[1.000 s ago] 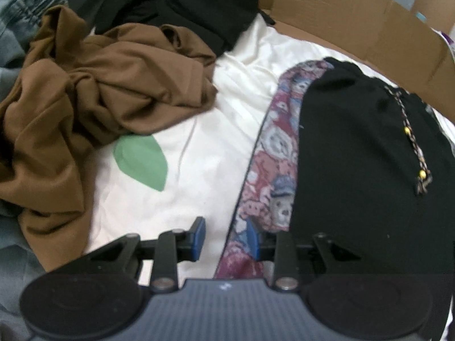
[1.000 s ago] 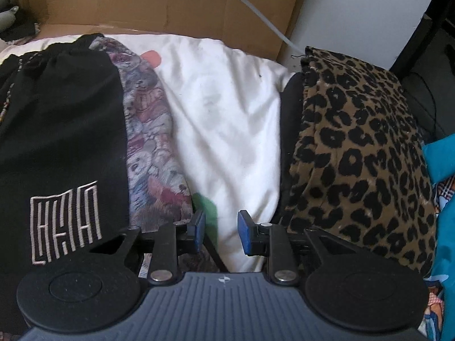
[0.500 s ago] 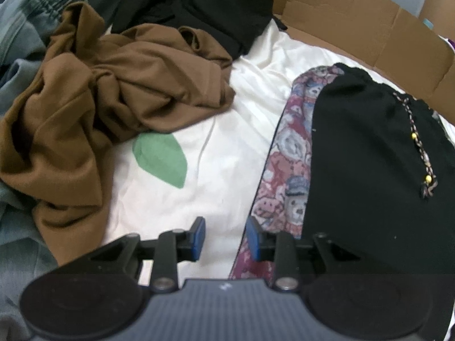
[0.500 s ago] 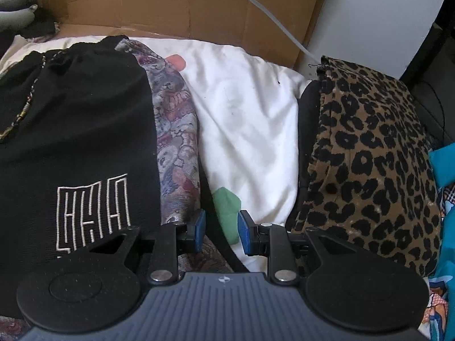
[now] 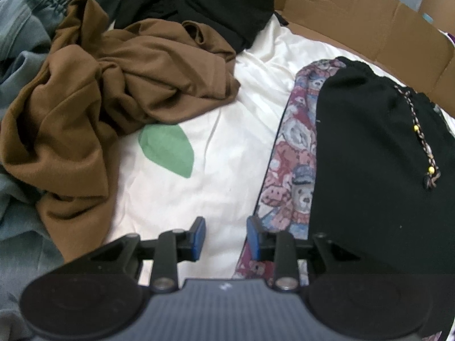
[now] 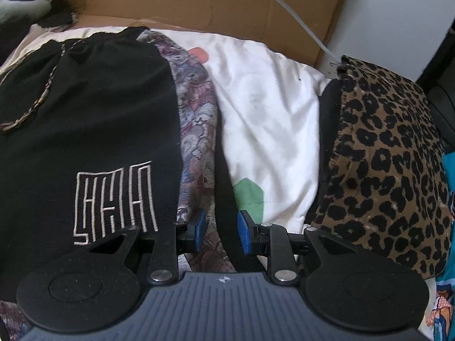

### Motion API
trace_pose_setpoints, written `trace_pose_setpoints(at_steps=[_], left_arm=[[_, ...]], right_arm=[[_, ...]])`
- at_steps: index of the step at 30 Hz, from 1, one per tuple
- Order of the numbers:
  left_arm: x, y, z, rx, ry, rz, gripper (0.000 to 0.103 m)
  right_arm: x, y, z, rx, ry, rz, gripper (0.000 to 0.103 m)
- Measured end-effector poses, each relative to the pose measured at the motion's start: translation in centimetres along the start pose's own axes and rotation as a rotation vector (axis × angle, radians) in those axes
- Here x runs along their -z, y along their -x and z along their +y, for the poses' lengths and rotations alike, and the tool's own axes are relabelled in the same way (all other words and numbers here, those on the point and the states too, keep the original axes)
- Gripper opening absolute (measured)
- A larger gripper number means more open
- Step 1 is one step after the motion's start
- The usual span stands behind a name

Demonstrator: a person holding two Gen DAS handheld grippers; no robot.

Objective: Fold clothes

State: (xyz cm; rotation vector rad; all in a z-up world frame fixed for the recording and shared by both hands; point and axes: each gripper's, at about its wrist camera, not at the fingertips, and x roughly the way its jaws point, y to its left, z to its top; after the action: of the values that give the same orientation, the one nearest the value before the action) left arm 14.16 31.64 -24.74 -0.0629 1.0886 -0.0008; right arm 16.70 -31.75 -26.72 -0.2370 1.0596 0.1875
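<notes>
Soft indoor light, slight motion blur, fisheye-warped dark corners

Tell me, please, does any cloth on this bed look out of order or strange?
Yes. The brown garment lies crumpled in a heap at the left, partly over the grey clothes, not folded. The black garment lies flat on the teddy-bear fabric, and the leopard-print piece lies flat too. No damage or spill shows.

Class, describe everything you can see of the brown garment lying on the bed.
The brown garment is a plain, soft, matte fabric, crumpled into deep folds, unfolded. It lies left of the left gripper, partly on the cream sheet, its edge reaching the green leaf print. Grey-green clothes border it on the left, a black garment behind. Neither gripper touches it.
</notes>
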Motion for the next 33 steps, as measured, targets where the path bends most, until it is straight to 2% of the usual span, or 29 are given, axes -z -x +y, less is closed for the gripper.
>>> trace_pose_setpoints(at_steps=[7, 11, 14, 17, 21, 26, 29, 33], left_arm=[[0.1, -0.1, 0.1, -0.001, -0.007, 0.002, 0.034], [0.0, -0.1, 0.1, -0.003, -0.014, 0.002, 0.034], [0.0, -0.1, 0.0, -0.005, -0.023, 0.001, 0.035], [0.0, -0.2, 0.0, -0.004, -0.020, 0.002, 0.035], [0.0, -0.3, -0.1, -0.005, -0.024, 0.003, 0.035], [-0.1, -0.4, 0.0, 0.000, -0.019, 0.001, 0.035], [-0.1, -0.4, -0.1, 0.003, -0.021, 0.002, 0.035], [-0.1, -0.4, 0.0, 0.014, -0.019, 0.003, 0.035]], right_arm=[[0.4, -1.4, 0.6, -0.011, 0.019, 0.048, 0.032], [0.4, -1.4, 1.5, -0.003, 0.082, 0.045, 0.002], [0.2, -0.9, 1.9, 0.009, 0.115, 0.036, 0.000], [0.1, -0.1, 1.1, 0.032, 0.097, 0.024, 0.000], [-0.2, 0.5, -0.6, 0.102, 0.069, 0.001, 0.000], [-0.4, -1.0, -1.4, 0.129, 0.046, 0.022, 0.000], [-0.4, -1.9, -1.5, 0.124, 0.033, 0.034, 0.000], [-0.5, -1.5, -2.5, 0.070, -0.050, 0.027, 0.002]])
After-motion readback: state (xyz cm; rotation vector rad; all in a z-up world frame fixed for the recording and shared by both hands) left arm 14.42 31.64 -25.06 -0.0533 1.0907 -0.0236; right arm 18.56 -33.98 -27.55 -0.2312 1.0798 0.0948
